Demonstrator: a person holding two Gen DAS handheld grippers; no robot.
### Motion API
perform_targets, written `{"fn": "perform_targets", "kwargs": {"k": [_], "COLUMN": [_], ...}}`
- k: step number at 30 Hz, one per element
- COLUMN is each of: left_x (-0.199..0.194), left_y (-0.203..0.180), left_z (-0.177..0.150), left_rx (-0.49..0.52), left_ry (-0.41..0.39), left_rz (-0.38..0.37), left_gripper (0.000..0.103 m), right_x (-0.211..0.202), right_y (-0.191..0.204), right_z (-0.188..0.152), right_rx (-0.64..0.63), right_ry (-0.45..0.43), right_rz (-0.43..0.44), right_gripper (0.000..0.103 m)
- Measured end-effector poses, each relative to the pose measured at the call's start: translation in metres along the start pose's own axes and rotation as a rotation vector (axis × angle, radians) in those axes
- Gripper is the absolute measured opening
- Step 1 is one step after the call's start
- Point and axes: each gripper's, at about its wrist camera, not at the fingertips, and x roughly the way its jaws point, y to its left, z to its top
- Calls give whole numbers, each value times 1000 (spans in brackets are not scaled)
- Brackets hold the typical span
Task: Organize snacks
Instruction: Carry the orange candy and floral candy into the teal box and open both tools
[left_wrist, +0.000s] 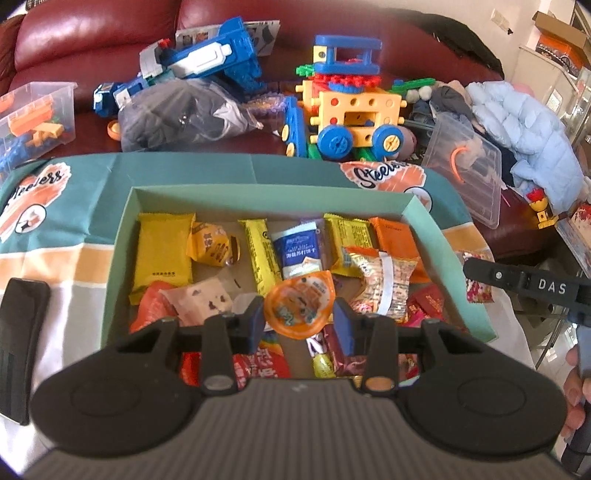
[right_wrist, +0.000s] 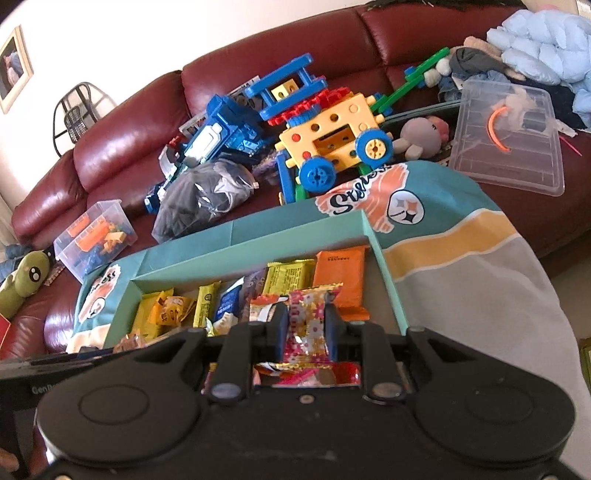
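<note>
Left tool (left_wrist: 299, 325) clamping jelly cup (left_wrist: 298, 308), right tool (right_wrist: 306, 332) clamping floral packet (right_wrist: 306, 325) — lower end hidden.

Orange jelly cup (left_wrist: 298, 308) between left gripper (left_wrist: 301, 325) pads

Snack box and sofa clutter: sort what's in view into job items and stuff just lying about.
Job items:
- green box of snacks
- orange jelly cup in the left claw
- floral candy packet in the right claw
- yellow packet, orange packet

Lying about:
- block car
- blue toy
- clear lid
- light blue jacket
- green plush
</note>
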Motion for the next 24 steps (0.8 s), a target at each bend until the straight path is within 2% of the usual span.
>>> {"fn": "perform_targets", "kwargs": {"k": [13,15,16,17,18,19,20,22,24], "left_x": [18,21,22,23,23,22,21,21,20], "left_y": [4,3,2,3,4,5,6,8,10], "left_z": [-1,-2,-3,-3,-4,-5,-5,-5,-7], "left_rx": [-24,-21,-23,-29,-39,-45,-49,-62,-73], "left_ry": [37,44,46,49,41,28,19,24,28], "left_rz": [3,9,15,21,32,45,54,64,74], "left_gripper": [39,41,54,66,86,95,96,103,103], "right_x": [19,20,20,20,18,17,15,14,13], "right_y": [-7,-8,-8,-8,-8,-8,-9,-11,-13], "right_z": [5,5,6,5,4,4,3,2,0], "right_rx": [21,21,21,26,34,41,47,54,67], "right_ry": [16,9,3,-3,-11,-22,-34,-34,-29], "right_rz": [-15,-20,-21,-24,-27,-33,-36,-40,-44], "right_gripper": [21,25,31,51,75,84,95,98,103]}}
